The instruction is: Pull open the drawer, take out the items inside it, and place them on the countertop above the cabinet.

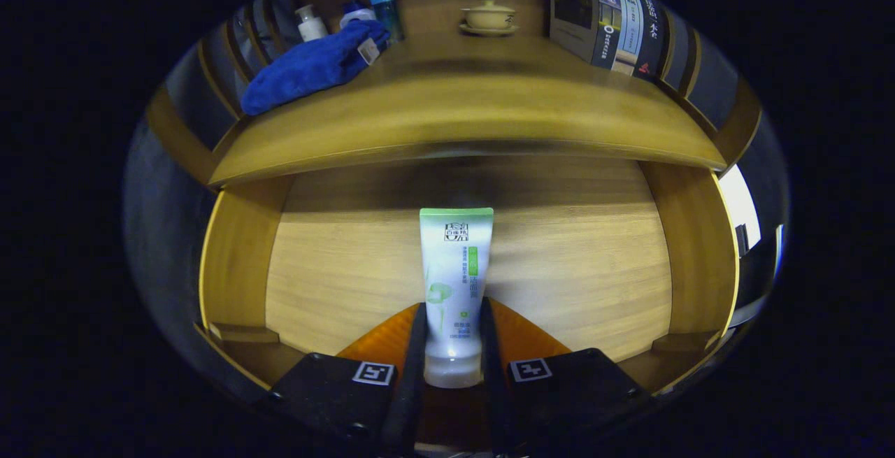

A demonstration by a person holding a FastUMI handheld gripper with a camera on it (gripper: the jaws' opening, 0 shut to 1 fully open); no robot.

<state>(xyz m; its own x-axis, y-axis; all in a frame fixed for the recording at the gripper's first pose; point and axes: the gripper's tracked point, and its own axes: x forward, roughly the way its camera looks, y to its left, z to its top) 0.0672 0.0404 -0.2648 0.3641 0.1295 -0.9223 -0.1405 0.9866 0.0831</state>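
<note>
A white tube with a green end (454, 283) sticks out from between my fingers, its cap end toward me. My gripper (452, 332) is shut on the tube, both fingers pressing its lower half. Below and around the tube lies the open wooden drawer (573, 283), its bare floor showing on either side. Above the drawer runs the wooden countertop (461, 115). On the countertop's left end a blue cloth (311, 66) lies in a heap.
Behind the blue cloth stand a white pump bottle (310, 23) and a blue-capped bottle (387, 14). A lidded cup on a saucer (488, 17) sits at the back middle. Upright books (608, 21) stand at the back right. Drawer side walls (238, 262) flank the fingers.
</note>
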